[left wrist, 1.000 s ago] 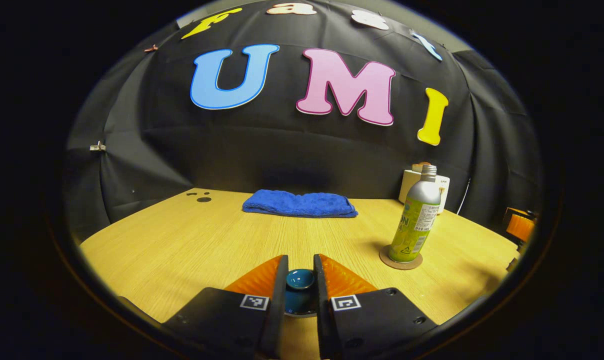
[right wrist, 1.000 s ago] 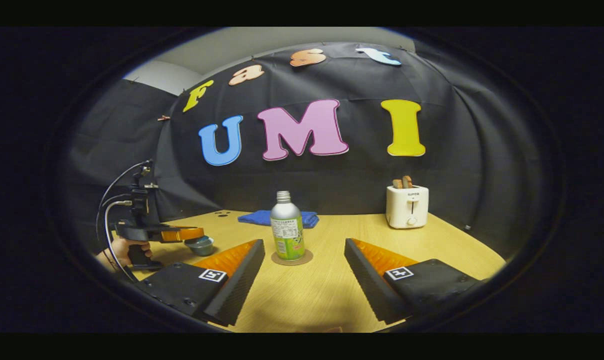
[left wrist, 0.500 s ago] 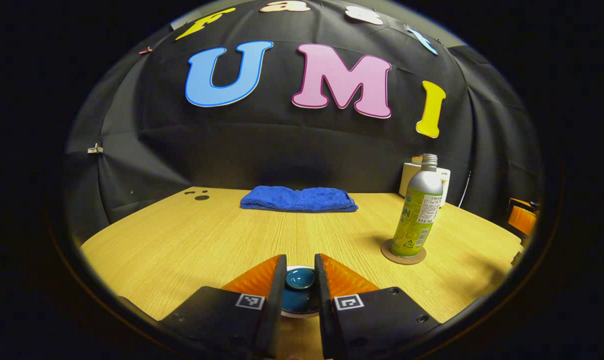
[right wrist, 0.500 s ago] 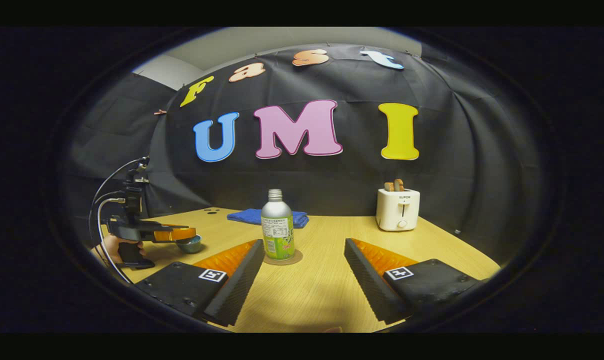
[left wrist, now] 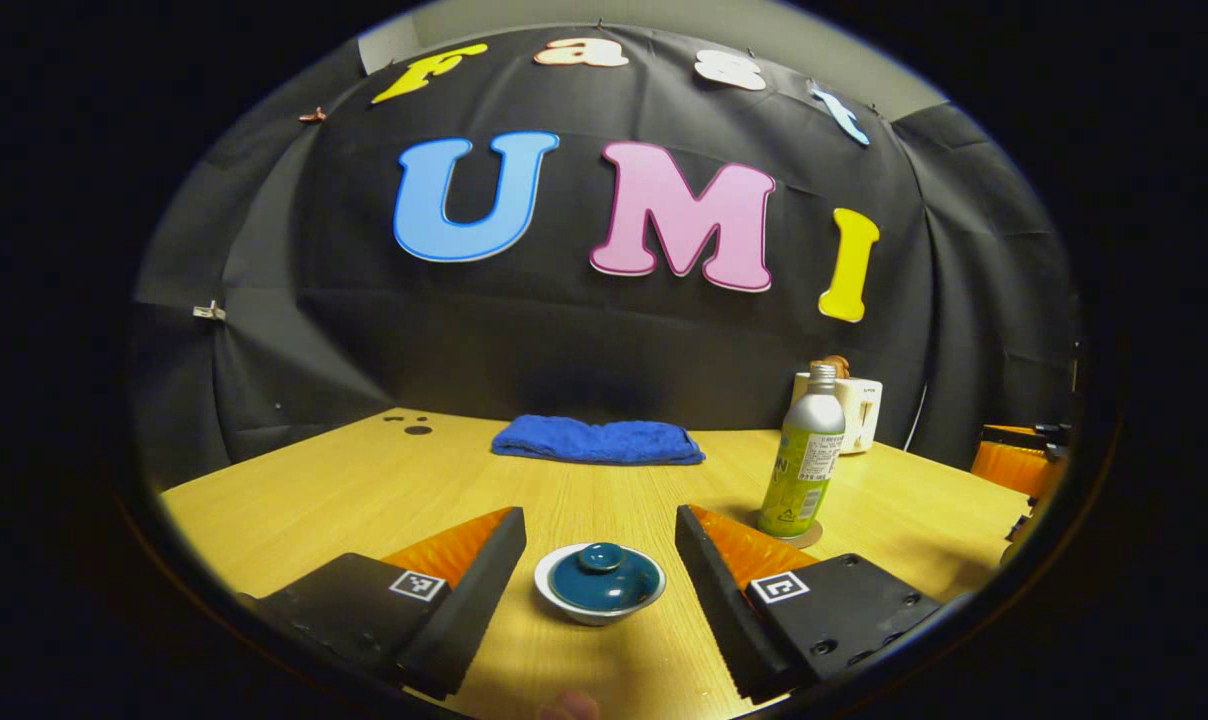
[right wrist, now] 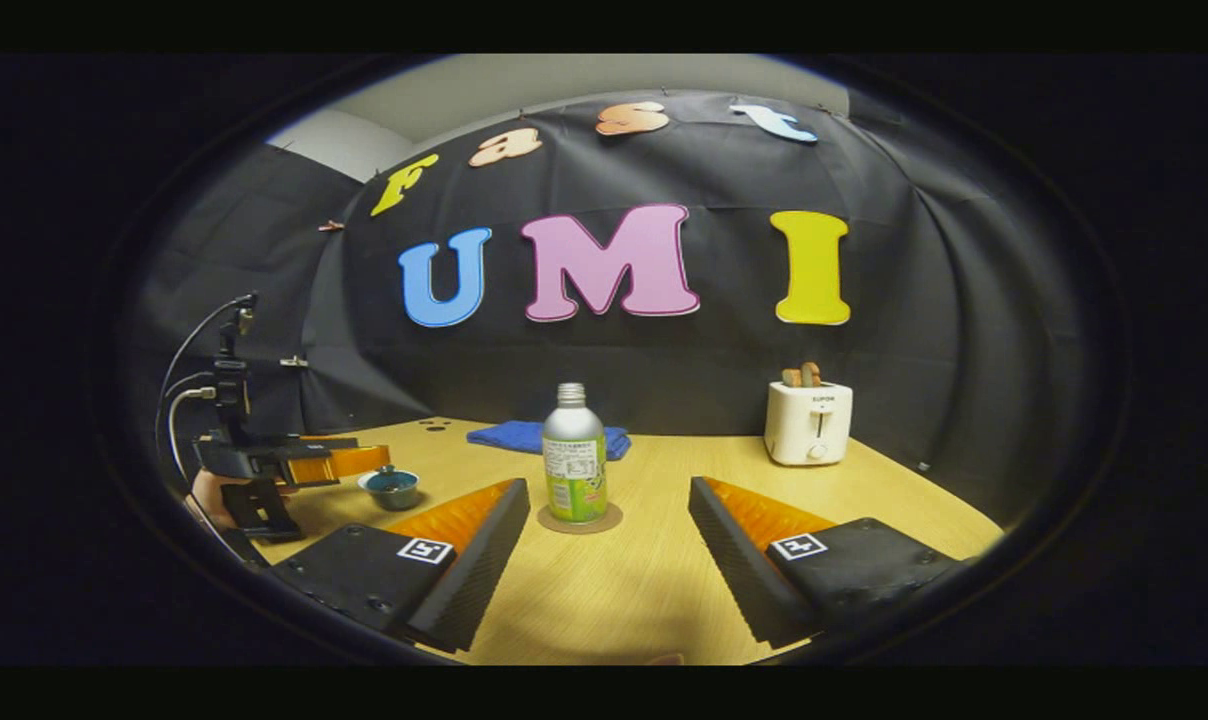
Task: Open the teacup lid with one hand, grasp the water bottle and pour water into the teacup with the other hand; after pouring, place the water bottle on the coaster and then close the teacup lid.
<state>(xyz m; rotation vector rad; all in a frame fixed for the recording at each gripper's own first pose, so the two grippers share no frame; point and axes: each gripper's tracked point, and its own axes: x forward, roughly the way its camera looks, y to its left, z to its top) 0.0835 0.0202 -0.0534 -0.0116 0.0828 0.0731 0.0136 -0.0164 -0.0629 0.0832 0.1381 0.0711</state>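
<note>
A rounded white teacup [left wrist: 598,604] is seen on the pale wood-grain table [left wrist: 364,480], capped by a glossy, domed teal lid [left wrist: 601,580] with a small round knob. The lid is seated on the cup. The left gripper [left wrist: 600,520] is positioned just short of the cup with its fingers spread wide; the cup lies between and slightly ahead of them, and no contact with either finger is observed. The inner faces of the fingers are ridged. In the right gripper view the same gripper [right wrist: 359,460] is seen at the left, held by a hand [right wrist: 209,497], with the teacup [right wrist: 391,488] just beyond its tips.

The water bottle [right wrist: 575,452] is a cylindrical metal container with a brushed silver shoulder, a threaded neck and a green printed label. It stands upright on a thin round coaster [right wrist: 580,520], right of the teacup. The right gripper [right wrist: 609,500] is held well back from the bottle, fingers wide apart and touching nothing.

A folded blue terry towel [left wrist: 598,440] lies at the far edge of the table. A smooth white toaster [right wrist: 808,421] with two slices protruding from its slots stands at the far right.
</note>
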